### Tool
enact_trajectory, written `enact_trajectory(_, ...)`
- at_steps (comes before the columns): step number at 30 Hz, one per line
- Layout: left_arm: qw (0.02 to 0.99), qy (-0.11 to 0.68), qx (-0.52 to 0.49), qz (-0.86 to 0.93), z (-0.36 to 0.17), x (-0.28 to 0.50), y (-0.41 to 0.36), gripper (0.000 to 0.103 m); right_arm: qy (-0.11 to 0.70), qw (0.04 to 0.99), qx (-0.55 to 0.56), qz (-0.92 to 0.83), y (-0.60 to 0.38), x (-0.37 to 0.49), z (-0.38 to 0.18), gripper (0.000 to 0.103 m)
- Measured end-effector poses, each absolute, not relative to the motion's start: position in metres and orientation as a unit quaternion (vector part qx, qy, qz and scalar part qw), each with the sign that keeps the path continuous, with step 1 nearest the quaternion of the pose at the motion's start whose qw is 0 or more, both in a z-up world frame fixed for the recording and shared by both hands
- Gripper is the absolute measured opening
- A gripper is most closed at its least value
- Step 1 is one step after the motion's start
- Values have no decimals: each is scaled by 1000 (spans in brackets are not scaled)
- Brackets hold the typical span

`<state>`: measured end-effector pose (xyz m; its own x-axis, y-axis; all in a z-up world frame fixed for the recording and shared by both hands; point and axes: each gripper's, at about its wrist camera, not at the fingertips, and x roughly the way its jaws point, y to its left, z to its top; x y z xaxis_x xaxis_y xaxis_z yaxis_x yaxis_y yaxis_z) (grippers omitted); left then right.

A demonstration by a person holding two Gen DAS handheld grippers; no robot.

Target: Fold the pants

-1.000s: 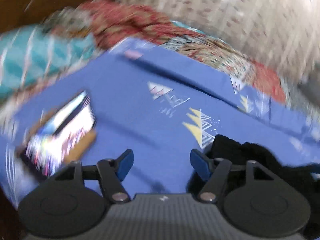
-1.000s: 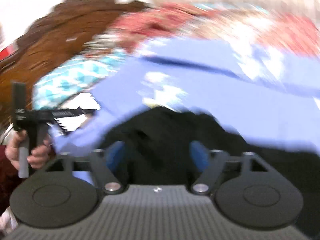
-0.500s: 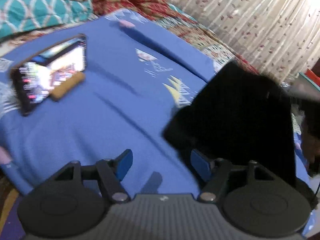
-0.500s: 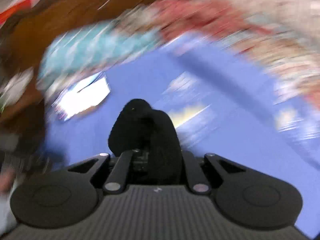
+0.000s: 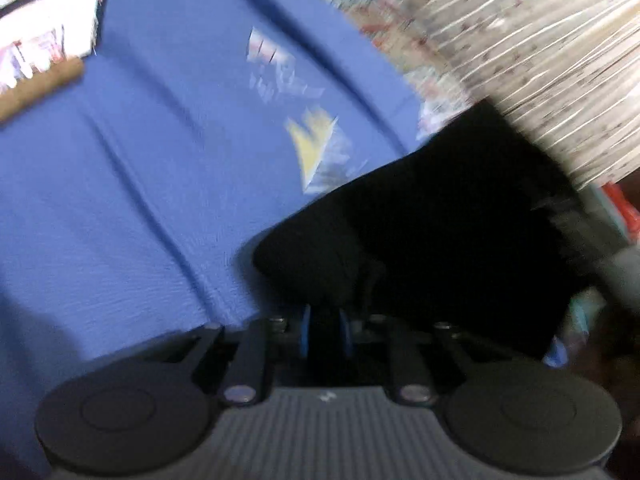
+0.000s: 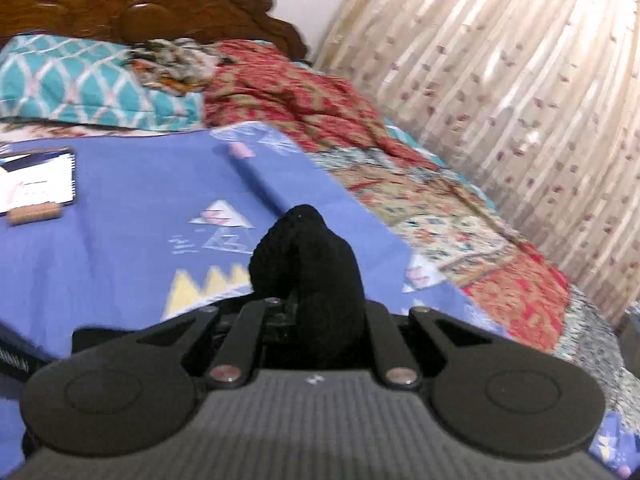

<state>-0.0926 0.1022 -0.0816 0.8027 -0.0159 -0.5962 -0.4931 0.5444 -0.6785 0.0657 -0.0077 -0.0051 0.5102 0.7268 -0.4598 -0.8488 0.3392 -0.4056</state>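
Observation:
The black pants (image 5: 440, 232) hang as a dark sheet over the blue bedsheet (image 5: 140, 200) in the left wrist view. My left gripper (image 5: 324, 332) is shut on their near lower corner, the blue pads (image 5: 305, 332) pinching black cloth between them. In the right wrist view my right gripper (image 6: 316, 312) is shut on another part of the pants (image 6: 312, 256), which bunches up in a black hump that hides the fingertips. That gripper is lifted above the bedsheet (image 6: 128, 240).
A lit phone (image 6: 38, 182) leans on a small wooden stand (image 6: 34, 214) at the sheet's far left. Teal and red patterned bedding (image 6: 280, 88) is heaped against a carved wooden headboard (image 6: 140, 4). A beige curtain (image 6: 500, 80) hangs along the right side.
The left gripper went from open over the sheet to shut on the pants' corner and dipped lower. The right gripper closed on the pants and lifted them up off the bed.

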Motion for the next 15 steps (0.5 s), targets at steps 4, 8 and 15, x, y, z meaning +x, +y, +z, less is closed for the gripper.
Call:
enact_trajectory(4, 839, 237, -471, 137, -62, -144, 99, 13, 109, 764, -322, 548, -19, 37, -17, 12)
enact_trajectory(8, 823, 256, -485, 147, -82, -162, 93, 13, 146, 688, -344, 621, -16, 4, -42, 15)
enact_trajectory(15, 808, 275, -497, 160, -96, -173, 92, 19, 129, 626, -425, 641, -15, -40, -78, 30)
